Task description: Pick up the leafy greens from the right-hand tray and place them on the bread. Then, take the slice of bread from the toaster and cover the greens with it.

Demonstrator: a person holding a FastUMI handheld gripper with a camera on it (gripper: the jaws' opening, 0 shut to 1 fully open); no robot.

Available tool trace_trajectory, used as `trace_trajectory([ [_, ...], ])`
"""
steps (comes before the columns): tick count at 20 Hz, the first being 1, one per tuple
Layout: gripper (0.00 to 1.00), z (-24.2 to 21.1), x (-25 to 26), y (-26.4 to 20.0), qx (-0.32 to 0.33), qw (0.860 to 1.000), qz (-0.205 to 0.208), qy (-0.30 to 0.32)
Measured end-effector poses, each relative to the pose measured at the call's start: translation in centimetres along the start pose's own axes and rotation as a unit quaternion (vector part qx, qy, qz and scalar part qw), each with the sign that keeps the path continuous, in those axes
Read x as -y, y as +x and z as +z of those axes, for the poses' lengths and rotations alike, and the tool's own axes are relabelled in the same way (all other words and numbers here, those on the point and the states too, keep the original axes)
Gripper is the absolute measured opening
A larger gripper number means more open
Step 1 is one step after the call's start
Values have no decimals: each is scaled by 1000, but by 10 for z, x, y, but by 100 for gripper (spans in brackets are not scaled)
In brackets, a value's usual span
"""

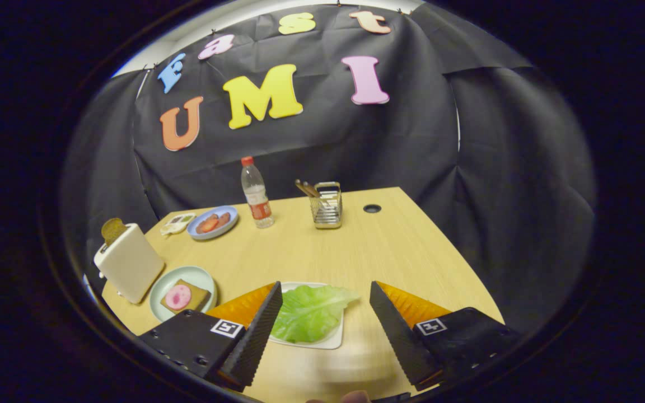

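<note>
Your claw (325,322) is spread wide and holds nothing, its two dark ribbed fingers (258,336) angled out over the near part of the wooden worktop (356,252). Between the fingers lie the leafy greens (308,310), flat on a white square tray (331,338); the left finger overlaps the tray's left edge in this view, while the right finger stands apart from the leaf's tip. To the left of your left finger sits a pale green plate (163,282) carrying a slice of bread (196,296) topped with a round pink slice (178,296). Just beside that plate, further left, the white toaster (128,263) stands upright with a second slice of bread (112,229) poking out of its slot. Well beyond the fingers, toward the back of the worktop, you have a blue plate (232,215) with reddish food pieces, a plastic bottle (256,193) with a red cap, and a wire mesh holder (328,207) with sticks leaning in it. A small dark hole (372,208) marks the worktop near the holder.
</note>
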State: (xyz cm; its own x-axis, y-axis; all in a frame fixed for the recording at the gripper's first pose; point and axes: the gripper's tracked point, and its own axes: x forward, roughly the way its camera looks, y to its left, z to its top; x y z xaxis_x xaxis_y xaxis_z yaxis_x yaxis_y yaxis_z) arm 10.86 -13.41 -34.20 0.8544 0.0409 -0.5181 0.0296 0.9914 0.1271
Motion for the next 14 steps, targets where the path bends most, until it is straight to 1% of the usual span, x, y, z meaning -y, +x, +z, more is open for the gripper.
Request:
trace_trajectory([
  [3, 96, -21, 15, 44, -38, 999, 5, 13],
  [6, 96, -39, 25, 75, -71, 997, 3, 11],
  [8, 95, -44, 26, 85, -82, 997, 7, 0],
  [11, 94, -47, 21, 92, -94, 995, 24, -8],
  [13, 87, -51, 17, 99, -107, 994, 32, -10],
  [14, 81, -51, 17, 99, -105, 994, 33, -14],
])
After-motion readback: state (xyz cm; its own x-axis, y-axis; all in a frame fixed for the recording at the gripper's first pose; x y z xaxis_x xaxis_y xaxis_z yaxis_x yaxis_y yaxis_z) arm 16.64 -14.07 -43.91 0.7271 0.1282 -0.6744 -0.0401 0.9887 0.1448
